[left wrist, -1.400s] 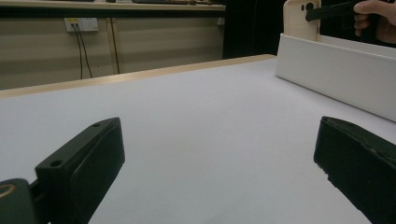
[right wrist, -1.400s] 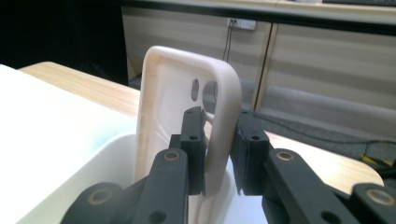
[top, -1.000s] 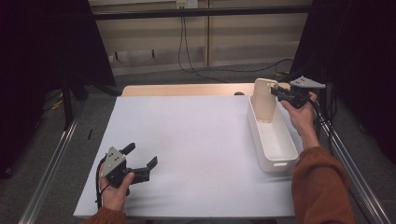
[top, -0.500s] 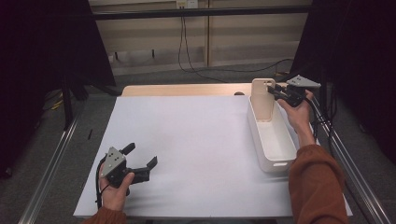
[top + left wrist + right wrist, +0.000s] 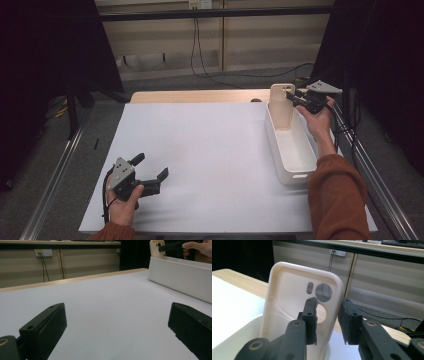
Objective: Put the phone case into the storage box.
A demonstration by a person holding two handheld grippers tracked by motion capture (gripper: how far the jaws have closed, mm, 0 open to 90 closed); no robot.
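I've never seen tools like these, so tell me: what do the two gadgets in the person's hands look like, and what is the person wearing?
Both are black two-jaw tools. The left gripper has blocky black jaws, a grey three-cornered plate on top and a black cable trailing by the wrist. The right gripper carries the same grey plate; its jaws are flat black bars joined with round pins and small screws. The sleeves are rust-brown.

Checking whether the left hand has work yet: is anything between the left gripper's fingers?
No. The left gripper has its fingers spread wide with just the bare white table between them.
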